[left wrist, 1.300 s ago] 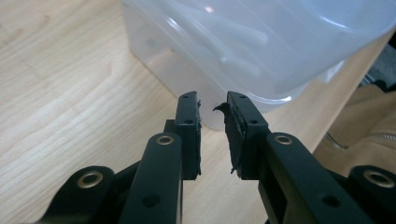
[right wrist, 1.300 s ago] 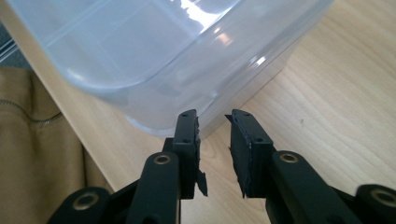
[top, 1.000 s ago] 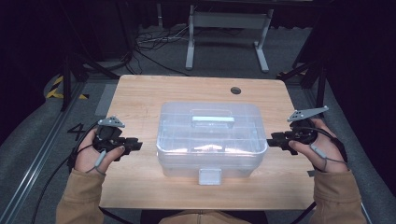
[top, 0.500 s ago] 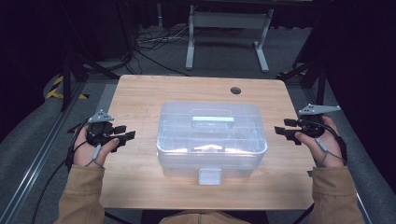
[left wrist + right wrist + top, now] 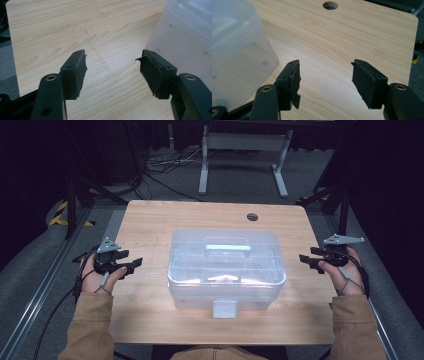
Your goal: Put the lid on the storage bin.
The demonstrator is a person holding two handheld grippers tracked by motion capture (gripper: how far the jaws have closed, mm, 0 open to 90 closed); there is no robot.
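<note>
- Mid-table sits the clear plastic lidded storage box [image 5: 226,268]; left gripper [image 5: 134,265] and right gripper [image 5: 306,260] flank it, jaws just opened wide, holding nothing.
- Risk: an uneven two-sided squeeze could tip the box or let it slip.

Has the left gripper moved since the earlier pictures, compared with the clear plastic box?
Yes. The left gripper has drawn back leftward from the clear plastic box, and its jaws have just been opening, nothing between them.

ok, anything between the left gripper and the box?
Nothing. In the high view only bare table separates the left gripper from the clear box. The left gripper view shows plain wood between its open jaws, with the box beside them.
</note>
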